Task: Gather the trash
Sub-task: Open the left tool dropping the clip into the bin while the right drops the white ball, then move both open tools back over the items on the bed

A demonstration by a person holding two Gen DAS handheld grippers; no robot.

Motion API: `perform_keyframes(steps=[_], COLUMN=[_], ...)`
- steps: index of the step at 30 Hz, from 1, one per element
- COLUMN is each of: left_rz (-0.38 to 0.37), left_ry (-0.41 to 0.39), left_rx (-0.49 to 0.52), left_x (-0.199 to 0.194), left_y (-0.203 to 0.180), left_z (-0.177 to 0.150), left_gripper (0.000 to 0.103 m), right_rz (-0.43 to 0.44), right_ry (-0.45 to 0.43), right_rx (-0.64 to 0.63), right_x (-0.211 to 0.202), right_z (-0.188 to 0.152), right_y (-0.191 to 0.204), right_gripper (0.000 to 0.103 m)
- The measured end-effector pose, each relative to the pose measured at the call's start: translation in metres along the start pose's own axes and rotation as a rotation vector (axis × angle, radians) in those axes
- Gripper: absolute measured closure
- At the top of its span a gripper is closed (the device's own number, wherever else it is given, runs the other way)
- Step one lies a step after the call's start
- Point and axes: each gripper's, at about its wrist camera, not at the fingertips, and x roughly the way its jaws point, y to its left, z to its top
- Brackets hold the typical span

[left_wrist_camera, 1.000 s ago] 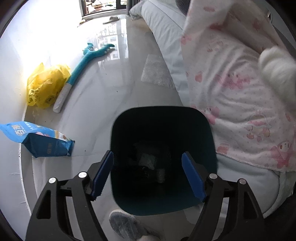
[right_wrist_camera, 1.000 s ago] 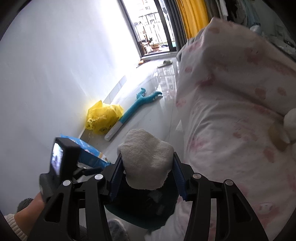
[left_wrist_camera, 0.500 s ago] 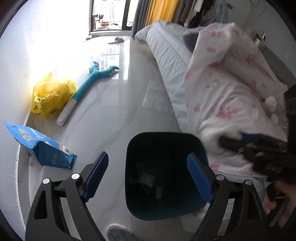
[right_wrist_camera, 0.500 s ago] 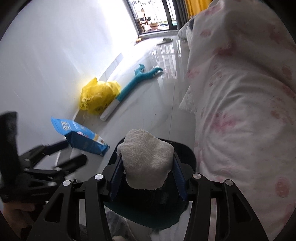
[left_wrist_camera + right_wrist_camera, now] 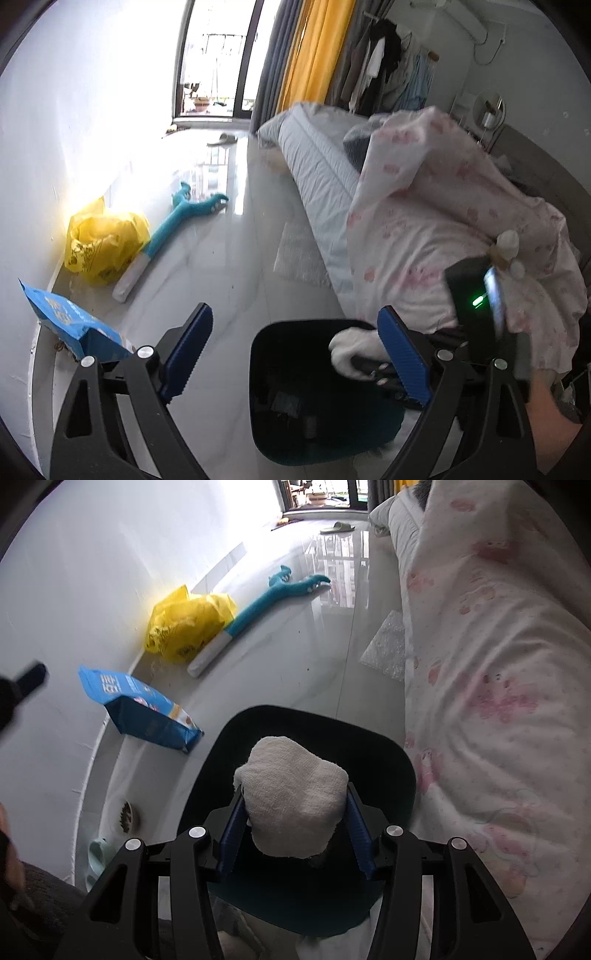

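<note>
The right hand-held gripper (image 5: 295,832) is clamped on a crumpled white wad of tissue-like cloth (image 5: 293,797), its blue pads pressing both sides, and it holds the wad directly above the open mouth of a dark teal plastic waste bin (image 5: 391,753) that stands on the glossy pale tiled floor (image 5: 295,646). From the left wrist camera the same wad (image 5: 352,347) shows over the right part of the bin's opening, with the bin (image 5: 266,406) close against the side of the bed. A few dark scraps lie at the bottom of the bin; what they are cannot be made out.

The left hand-held gripper (image 5: 295,354) has just been opening its jaws and they stand wide apart, with nothing between the pads; it hangs above the floor and the bin's left rim.

The bed along the right carries a white quilt with pink cartoon prints (image 5: 498,701) and a grey-white striped mattress cover (image 5: 314,162). On the floor by the white wall lie a blue printed snack bag (image 5: 136,709), a crumpled yellow plastic bag (image 5: 184,627) and, touching that bag's side, a long teal toy grabber with a white handle (image 5: 258,605). A clear sheet of bubble wrap (image 5: 388,650) lies on the floor against the bed's edge. A slipper (image 5: 338,526) sits well apart, near the balcony door, beside which hangs an orange-yellow curtain (image 5: 314,51).
</note>
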Motion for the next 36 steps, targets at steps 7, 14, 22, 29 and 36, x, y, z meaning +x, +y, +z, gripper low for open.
perform_keyframes(steps=[7,14,22,29,36], left_rz=[-0.008,-0.003,-0.039,-0.067,-0.125], left_ry=[-0.086,-0.156,-0.216,-0.243,-0.270], left_rx=[-0.004,0.045,0.086,0.103,0.125], left_x=[-0.020,-0.035,-0.044,-0.041,-0.031], left_y=[0.006,-0.002,-0.021,-0.044,-0.077], left_z=[0.007,0.011,0.016,0.023,0.034], left_gripper=[0.010,0.010,0.009,0.009,0.008], right_rz=[-0.047,-0.063,-0.028,-0.041,-0.101], right_ry=[0.019,0.006,-0.129,-0.243,-0.297], right_rx=[-0.007,-0.004,-0.011,-0.043,-0.113], right_x=[0.015,0.014,-0.030,-0.072,-0.107], right_z=[-0.001,-0.007,-0.012,-0.014,-0.028], right_y=[0.006,0.002,-0.014,-0.027,-0.054], right_gripper=[0.031,0.028,0.023,0.018,0.018])
